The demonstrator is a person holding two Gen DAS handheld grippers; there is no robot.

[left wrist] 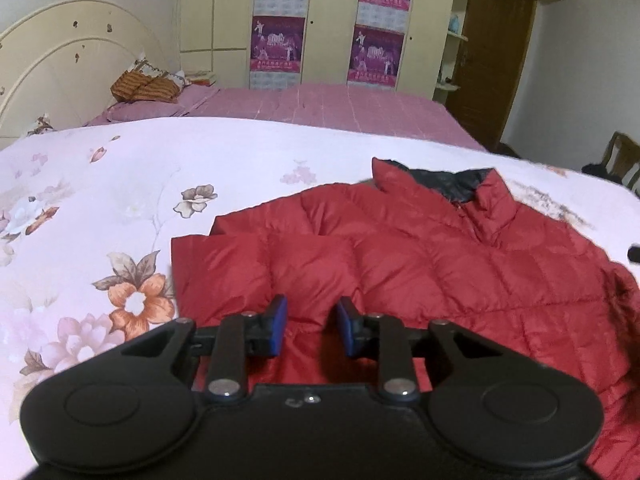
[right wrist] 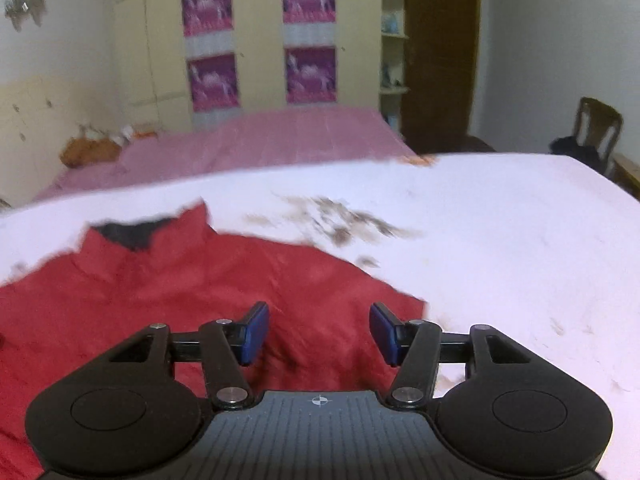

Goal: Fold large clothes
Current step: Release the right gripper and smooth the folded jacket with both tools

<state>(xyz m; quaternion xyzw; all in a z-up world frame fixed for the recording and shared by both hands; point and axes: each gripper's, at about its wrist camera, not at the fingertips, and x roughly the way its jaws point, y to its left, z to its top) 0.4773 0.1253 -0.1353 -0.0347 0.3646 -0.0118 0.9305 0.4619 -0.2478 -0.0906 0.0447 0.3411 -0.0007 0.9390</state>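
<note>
Left gripper [left wrist: 311,326] sits low over the near left part of the red down jacket [left wrist: 420,264], blue pads [left wrist: 280,320] narrowed with a gap between them. Red fabric shows in that gap, but I can't tell whether the pads actually pinch it; reads as not clamped. Probably lined up on the folded-in left sleeve [left wrist: 224,264] to press or re-pinch it.

Right gripper [right wrist: 319,332] is over the jacket's near right edge, jaws clearly apart, nothing between the pads but the fabric below. View is motion-blurred, so contact with the cloth is uncertain.

Jacket lies flat, front down as far as I can judge, on the floral quilt [left wrist: 100,200], collar [left wrist: 480,196] at the far end showing dark lining. Left sleeve looks already folded across the body, giving a straight left edge. Right side spreads out towards the quilt's right.

Grippers flank the near hem, one each side: sensible spacing for taking the hem and folding it up towards the collar, or for doing the right sleeve first. Puffy, slippery shell; expect it to spring back unless pinched deep.
</note>
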